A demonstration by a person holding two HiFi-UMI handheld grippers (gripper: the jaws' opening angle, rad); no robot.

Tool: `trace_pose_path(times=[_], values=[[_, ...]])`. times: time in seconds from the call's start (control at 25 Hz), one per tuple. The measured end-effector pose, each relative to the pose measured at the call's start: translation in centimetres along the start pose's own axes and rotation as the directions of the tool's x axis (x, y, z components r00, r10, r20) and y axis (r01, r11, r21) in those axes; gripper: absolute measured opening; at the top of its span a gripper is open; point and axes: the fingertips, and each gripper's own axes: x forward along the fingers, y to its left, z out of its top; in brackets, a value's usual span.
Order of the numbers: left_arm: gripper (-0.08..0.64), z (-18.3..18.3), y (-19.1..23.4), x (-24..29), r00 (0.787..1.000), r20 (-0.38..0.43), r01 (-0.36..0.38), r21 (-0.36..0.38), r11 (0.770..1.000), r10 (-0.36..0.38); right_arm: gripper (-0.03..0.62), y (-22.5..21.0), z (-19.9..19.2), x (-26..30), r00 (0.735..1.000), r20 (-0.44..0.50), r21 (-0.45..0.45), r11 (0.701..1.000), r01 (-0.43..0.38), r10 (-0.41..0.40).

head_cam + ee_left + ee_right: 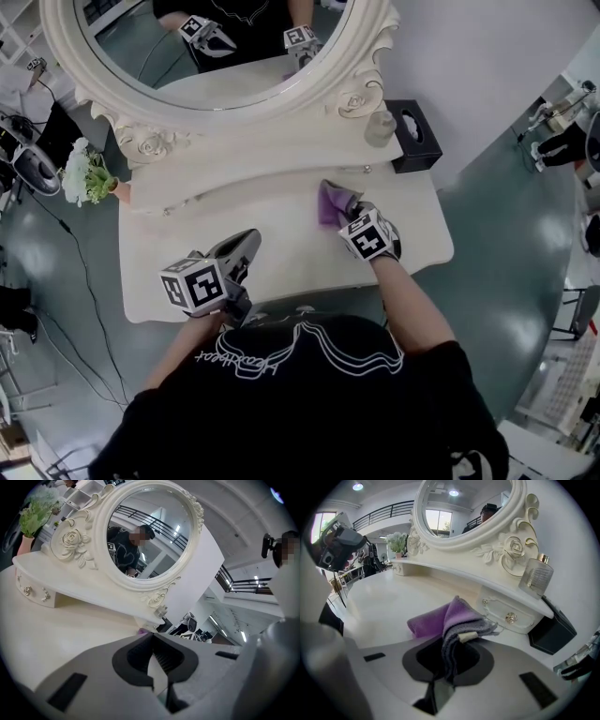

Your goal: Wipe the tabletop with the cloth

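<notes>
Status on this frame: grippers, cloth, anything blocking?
Right gripper shut on cloth, cloth down on tabletop by the drawer. Left gripper shut, empty. No obstruction seen.

A purple cloth (331,202) was held against the cream tabletop (281,248) by the right gripper (350,208), just before the raised shelf (234,155). The left gripper (246,246) was held over the front edge (well apart from the cloth). An oval mirror (216,56) was seen behind.

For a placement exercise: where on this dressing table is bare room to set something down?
Bare: the left half of the tabletop, between shelf and left gripper. Crowded: the right side, with right gripper holding the cloth, bottle, black box.
</notes>
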Motion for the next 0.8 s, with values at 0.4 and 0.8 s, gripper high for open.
trace_pose_path(times=[0.4, 0.8], values=[[0.005, -0.7, -1.7, 2.7, 1.000, -0.017, 0.025, 0.003, 1.000, -0.025, 0.051, -3.1, -2.3, -1.3, 0.999, -0.001, 0.031, 0.999, 0.034, -0.034], [0.005, -1.5, -2.9, 5.0, 0.998, -0.028, 0.048, 0.000, 0.999, -0.048, 0.051, -5.9, -4.7, -2.5, 0.998, -0.014, 0.057, 0.996, 0.066, -0.065]])
